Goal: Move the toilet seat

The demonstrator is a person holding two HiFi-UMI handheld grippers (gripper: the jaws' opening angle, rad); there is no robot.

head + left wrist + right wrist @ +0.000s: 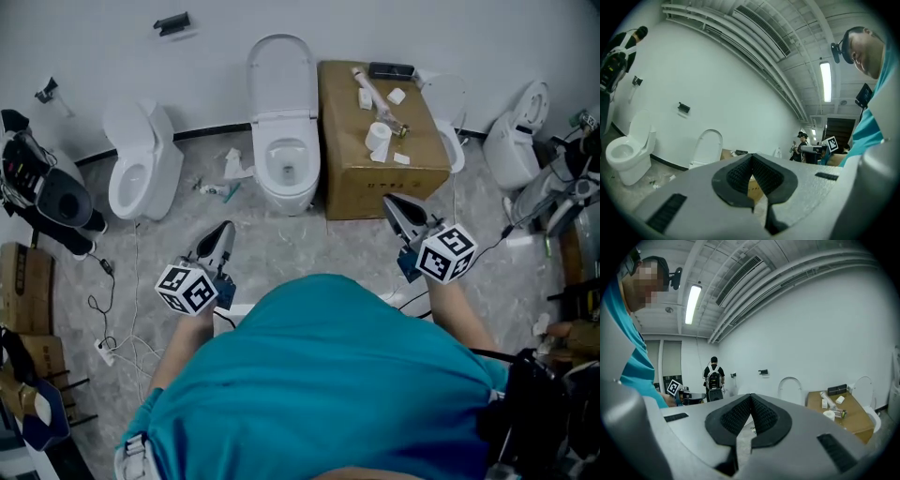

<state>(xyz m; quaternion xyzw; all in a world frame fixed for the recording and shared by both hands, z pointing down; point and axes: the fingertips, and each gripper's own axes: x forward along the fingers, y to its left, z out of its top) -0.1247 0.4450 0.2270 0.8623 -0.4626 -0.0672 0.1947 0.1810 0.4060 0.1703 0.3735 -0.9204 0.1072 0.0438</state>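
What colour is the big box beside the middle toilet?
Brown cardboard box, best in head view.

Three toilets along the back wall: left toilet (141, 169), middle toilet (284, 164), right toilet (517, 141). The middle one's raised lid (281, 70) stands at its back, against the wall. Cardboard box (347, 159) sits just right of the middle toilet. On the box: paper roll (378, 136), and a dark device (391, 70) at the back edge. A fourth toilet (450, 112) is partly hidden behind the box's right side. Cables (112, 319) lie on the floor front left. Left gripper (223, 230) is in front of the middle toilet and right gripper (390, 202) at the box's front edge.
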